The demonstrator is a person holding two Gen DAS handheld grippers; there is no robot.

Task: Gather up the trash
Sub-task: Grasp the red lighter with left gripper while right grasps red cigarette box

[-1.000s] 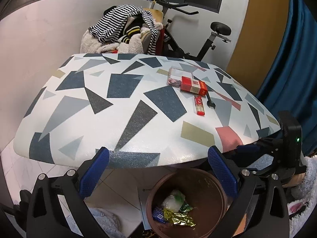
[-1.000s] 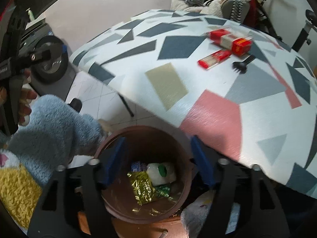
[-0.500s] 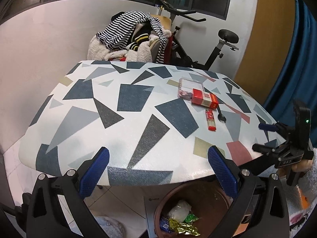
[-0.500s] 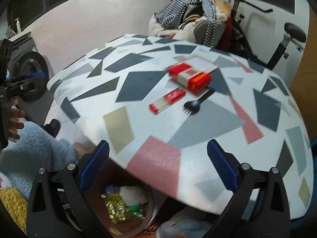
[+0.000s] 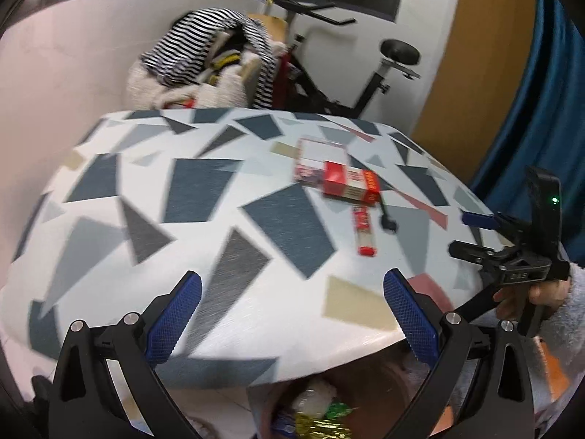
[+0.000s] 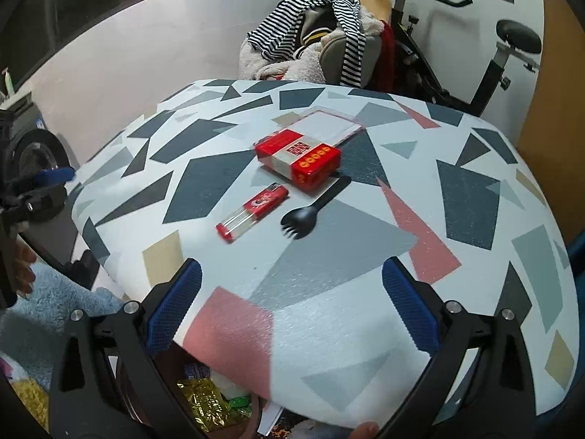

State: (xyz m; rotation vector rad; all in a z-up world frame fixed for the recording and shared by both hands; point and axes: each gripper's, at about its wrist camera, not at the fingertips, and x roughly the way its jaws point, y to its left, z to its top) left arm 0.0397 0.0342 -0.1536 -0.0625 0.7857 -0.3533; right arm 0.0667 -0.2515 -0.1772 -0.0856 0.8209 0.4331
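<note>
On the patterned table lie a red and white cigarette pack, a red lighter, a black plastic fork and a clear flat box. They also show in the left wrist view: the pack, the lighter, the fork. A brown bin with wrappers stands under the table's near edge, also in the left wrist view. My right gripper is open and empty above the near edge. My left gripper is open and empty.
A chair piled with striped clothes and an exercise bike stand behind the table. A blue curtain hangs at the right. The other gripper shows at the right of the left wrist view.
Both grippers have risen from over the bin to above the table's near edge. The items on the table now lie closer ahead of the right gripper.
</note>
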